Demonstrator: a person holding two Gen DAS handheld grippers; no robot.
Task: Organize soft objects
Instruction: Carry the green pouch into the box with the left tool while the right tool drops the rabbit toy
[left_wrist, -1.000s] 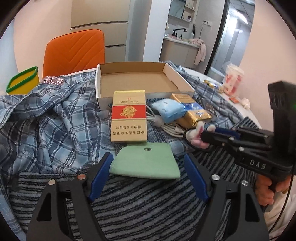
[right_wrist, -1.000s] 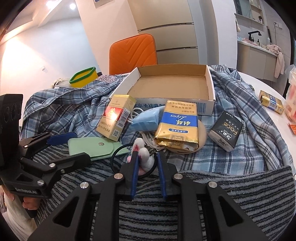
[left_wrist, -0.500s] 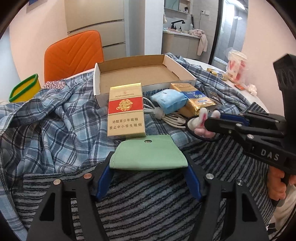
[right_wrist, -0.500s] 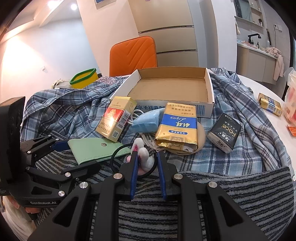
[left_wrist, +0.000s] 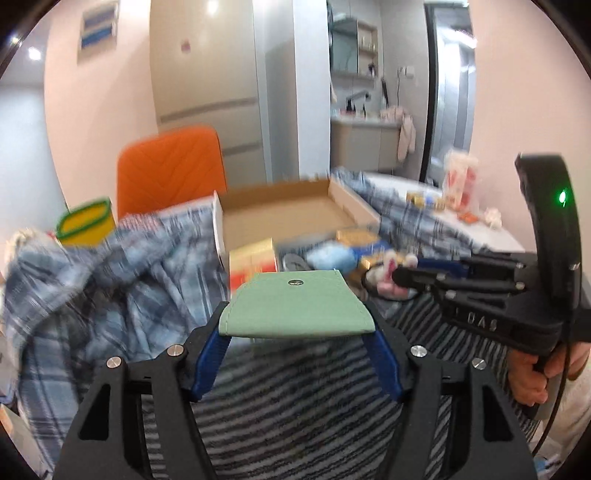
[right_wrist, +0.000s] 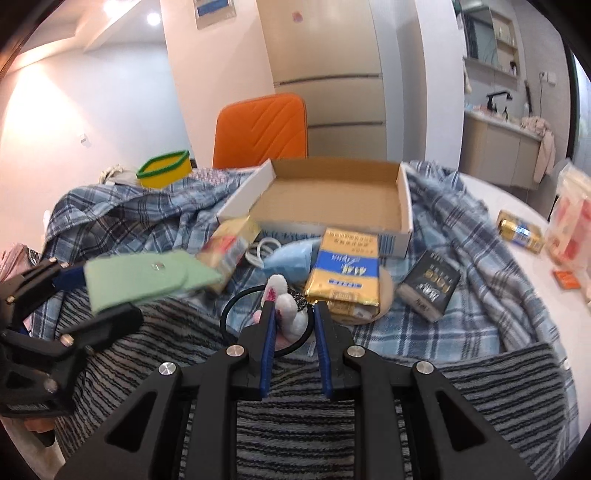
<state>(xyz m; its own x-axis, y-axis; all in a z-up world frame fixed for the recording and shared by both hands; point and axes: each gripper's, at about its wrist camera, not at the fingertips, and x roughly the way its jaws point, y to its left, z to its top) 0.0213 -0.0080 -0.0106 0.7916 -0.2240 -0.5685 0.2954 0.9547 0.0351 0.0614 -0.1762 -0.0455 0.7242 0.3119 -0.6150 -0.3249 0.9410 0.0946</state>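
Observation:
My left gripper (left_wrist: 297, 325) is shut on a green soft pouch (left_wrist: 295, 304) with a snap button and holds it lifted above the striped towel (left_wrist: 295, 398); the pouch also shows in the right wrist view (right_wrist: 147, 277). My right gripper (right_wrist: 293, 314) is shut on a white and pink plush hair tie (right_wrist: 286, 308) with a black elastic loop, just above the towel. The right gripper also shows in the left wrist view (left_wrist: 399, 275). An open cardboard box (right_wrist: 332, 195) stands behind, empty.
A red and gold cigarette carton (right_wrist: 229, 240), a gold and blue pack (right_wrist: 345, 269), a black pack (right_wrist: 430, 284), a blue tissue pack (right_wrist: 291, 258) and a white cable (right_wrist: 264, 249) lie on the plaid cloth (right_wrist: 129, 221). An orange chair (right_wrist: 262, 129) and a yellow bin (right_wrist: 164, 173) stand behind.
My left gripper has closed on the green pouch and lifted it off the towel. The right gripper stays shut on the hair tie and has risen slightly.

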